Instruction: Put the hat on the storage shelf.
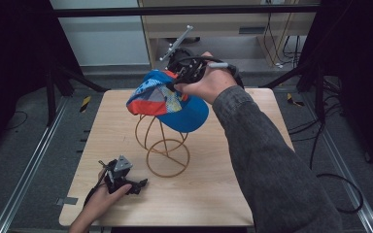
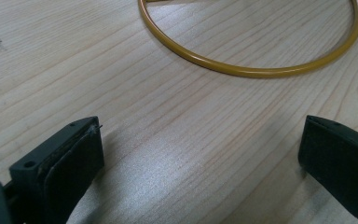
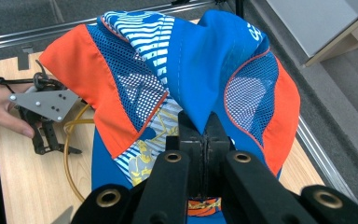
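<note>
A blue cap (image 1: 170,99) with orange and mesh panels hangs over the top of a yellow wire stand (image 1: 165,145) at mid-table. My right gripper (image 1: 182,75) is shut on a pinched fold of the cap's crown, seen close up as blue fabric (image 3: 200,84) rising between the closed jaws. My left gripper (image 1: 141,183) rests on the table near the front left, held by a hand, with its black jaws wide apart over bare wood beside the stand's base ring (image 2: 251,70). Nothing is between its fingers (image 2: 74,154).
The wooden table (image 1: 213,194) has open surface right of the stand and along the front. Metal rails run along both sides on the floor. Cabinets and cables stand beyond the far edge. My right sleeve (image 1: 267,160) crosses the table's right half.
</note>
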Action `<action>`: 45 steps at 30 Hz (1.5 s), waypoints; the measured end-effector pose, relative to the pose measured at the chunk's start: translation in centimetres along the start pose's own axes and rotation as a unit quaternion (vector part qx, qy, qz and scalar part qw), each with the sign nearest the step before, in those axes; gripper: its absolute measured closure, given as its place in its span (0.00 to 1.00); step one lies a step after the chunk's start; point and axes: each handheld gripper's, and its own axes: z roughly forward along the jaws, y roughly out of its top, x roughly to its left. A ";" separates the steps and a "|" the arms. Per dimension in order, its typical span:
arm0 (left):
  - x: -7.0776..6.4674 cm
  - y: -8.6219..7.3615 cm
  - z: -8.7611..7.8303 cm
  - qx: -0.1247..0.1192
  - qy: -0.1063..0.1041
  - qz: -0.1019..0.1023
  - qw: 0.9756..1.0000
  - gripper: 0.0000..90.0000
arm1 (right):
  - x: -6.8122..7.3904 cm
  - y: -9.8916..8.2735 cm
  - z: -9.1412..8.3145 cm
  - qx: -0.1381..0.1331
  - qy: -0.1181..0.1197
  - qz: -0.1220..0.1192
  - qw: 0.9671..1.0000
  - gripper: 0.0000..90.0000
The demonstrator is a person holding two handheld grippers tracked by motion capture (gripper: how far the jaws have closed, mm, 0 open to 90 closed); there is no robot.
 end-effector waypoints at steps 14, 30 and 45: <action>0.0 0.0 0.0 0.000 0.000 -0.001 1.000 0.00 | 1.4 1.4 2.2 0.011 0.022 -0.018 1.000 1.00; 0.0 0.0 0.0 -0.001 0.000 -0.001 1.000 0.00 | 3.1 1.2 5.4 0.035 0.054 -0.033 0.997 0.99; 0.0 0.0 0.0 0.000 0.000 -0.001 1.000 0.00 | 3.3 0.7 6.1 0.038 0.061 -0.031 0.997 0.93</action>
